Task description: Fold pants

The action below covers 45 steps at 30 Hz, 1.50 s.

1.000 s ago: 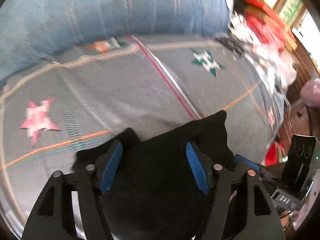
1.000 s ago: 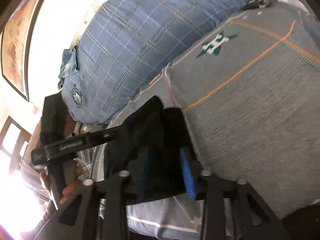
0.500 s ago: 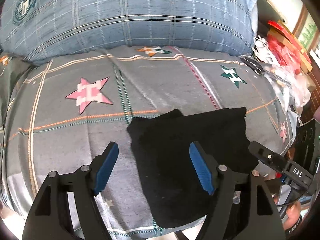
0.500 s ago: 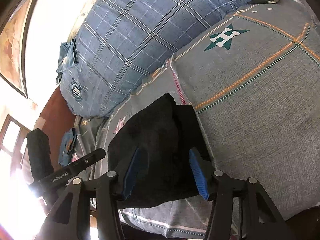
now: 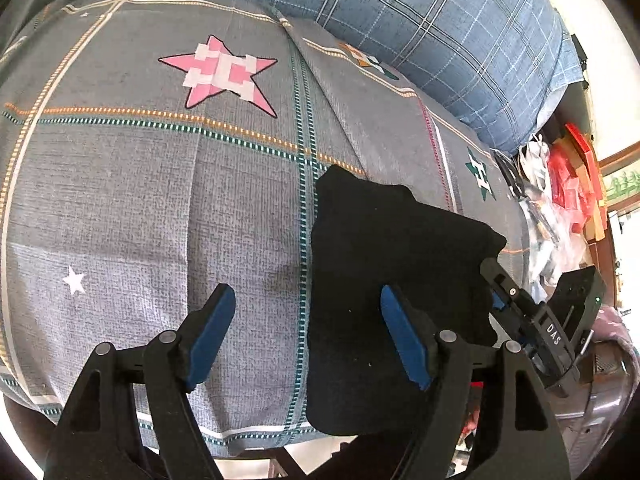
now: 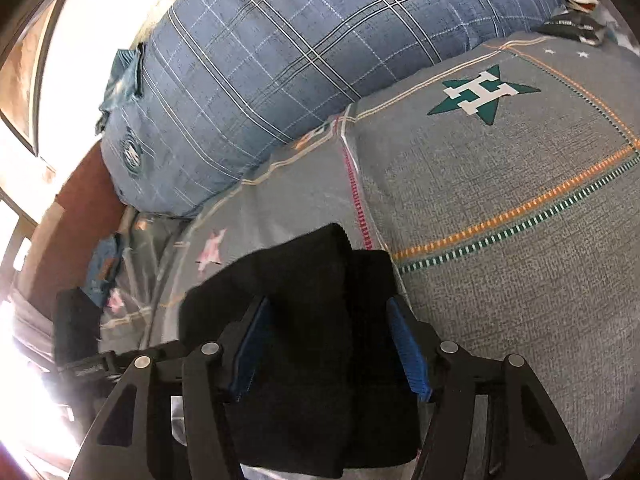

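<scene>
Pants (image 5: pixel 384 264), black and folded into a thick wad, lie on the grey bedspread (image 5: pixel 160 208), both grippers' fingers released.

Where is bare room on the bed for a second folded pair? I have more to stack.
Bare grey cover between the pink star and the black pants, and right of them below the green star. Crowded: blue pillow behind, bags at the edge.

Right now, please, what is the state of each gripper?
Left gripper: open, holding nothing, jaws just widened.
Right gripper: open around the folded black pants, jaws just widened, not pressing.
</scene>
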### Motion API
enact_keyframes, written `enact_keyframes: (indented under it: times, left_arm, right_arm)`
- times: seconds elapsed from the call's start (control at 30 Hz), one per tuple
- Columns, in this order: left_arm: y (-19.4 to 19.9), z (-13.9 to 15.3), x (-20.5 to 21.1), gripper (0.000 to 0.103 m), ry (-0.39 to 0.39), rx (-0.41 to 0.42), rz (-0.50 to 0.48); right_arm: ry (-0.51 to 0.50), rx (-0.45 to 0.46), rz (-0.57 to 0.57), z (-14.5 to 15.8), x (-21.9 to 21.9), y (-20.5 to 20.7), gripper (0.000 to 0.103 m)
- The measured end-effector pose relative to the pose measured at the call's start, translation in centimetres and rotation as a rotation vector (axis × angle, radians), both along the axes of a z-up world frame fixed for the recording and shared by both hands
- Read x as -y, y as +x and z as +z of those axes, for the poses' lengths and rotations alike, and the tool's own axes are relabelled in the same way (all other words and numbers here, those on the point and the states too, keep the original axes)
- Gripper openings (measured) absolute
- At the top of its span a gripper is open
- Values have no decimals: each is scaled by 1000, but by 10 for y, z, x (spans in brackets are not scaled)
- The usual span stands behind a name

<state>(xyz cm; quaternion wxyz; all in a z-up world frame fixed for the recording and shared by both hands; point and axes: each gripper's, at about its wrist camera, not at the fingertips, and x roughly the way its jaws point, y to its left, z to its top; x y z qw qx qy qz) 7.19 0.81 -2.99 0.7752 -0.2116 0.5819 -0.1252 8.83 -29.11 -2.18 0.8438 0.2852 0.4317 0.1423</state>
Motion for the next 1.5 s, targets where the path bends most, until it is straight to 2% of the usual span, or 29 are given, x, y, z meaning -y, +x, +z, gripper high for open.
enact_keyframes:
  times: [0.13,0.27,0.3,0.43,0.5,0.53,0.57,0.6,0.63,0.7,0.73,0.77,0.83,0.9,1.0,1.1,1.2,1.3,1.33,1.37,1.43,1.5]
  left_arm:
    - [-1,-5,7,76,-32,-28,-26]
    - [-4,-10,11,85,7,-44,-25]
    - [-6,-11,13,85,34,-46,-33]
    - [-10,-10,17,86,46,-30,-47]
    - [-7,-12,25,84,-39,-39,-102]
    - [-7,-20,30,83,-147,-81,-134]
    - [-7,-25,35,81,-218,-113,-151]
    - [-7,-27,40,81,-225,-115,-154]
    - [-9,-25,43,78,-208,-92,-160]
    - [-11,-18,46,66,-166,-44,-175]
    - [-11,-16,44,55,-165,-36,-174]
    - [-12,-12,39,42,-187,-22,-176]
    - [-15,2,30,35,-225,13,-181]
    - [-20,20,22,35,-214,64,-187]
    - [-25,46,0,35,-220,143,-175]
    - [-30,57,-32,39,-219,189,-131]
    - [-35,40,-59,42,-153,180,-77]
    - [-32,-5,-72,44,-35,54,-40]
    - [-31,-17,-74,51,-31,23,-38]
    - [-34,-23,-80,52,-54,11,-31]
    - [-38,-16,-85,52,-68,41,-31]
    - [-39,4,-87,52,-43,113,-53]
  right_arm:
    - [82,-41,-3,-4,18,-8,63]
    - [71,-75,36,-10,18,-19,66]
    - [55,-86,46,-13,16,-21,66]
    - [38,-69,68,-19,7,-20,68]
    - [19,-57,61,-17,2,-18,68]
    - [12,-56,55,-16,1,-17,68]
    - [7,-56,48,-16,0,-17,68]
    - [-2,-56,42,-15,-2,-17,68]
    - [-17,-58,38,-14,-4,-17,67]
    - [-49,-63,29,-11,-7,-18,66]
    - [-62,-67,27,-9,-8,-18,64]
    - [-72,-66,32,-7,-10,-19,59]
    - [-119,-60,54,3,-18,-23,50]
    - [-135,-46,86,18,-30,-30,49]
    - [-155,46,140,54,-56,-40,50]
    - [-121,95,185,66,-74,-40,51]
    - [-113,51,251,43,-104,-33,51]
    - [-162,-60,297,3,-128,-28,52]
    - [-173,-89,305,-8,-134,-28,53]
    - [-161,-83,298,-10,-133,-30,55]
    - [-139,-87,296,-3,-130,-32,55]
    - [-126,-52,277,10,-124,-34,55]
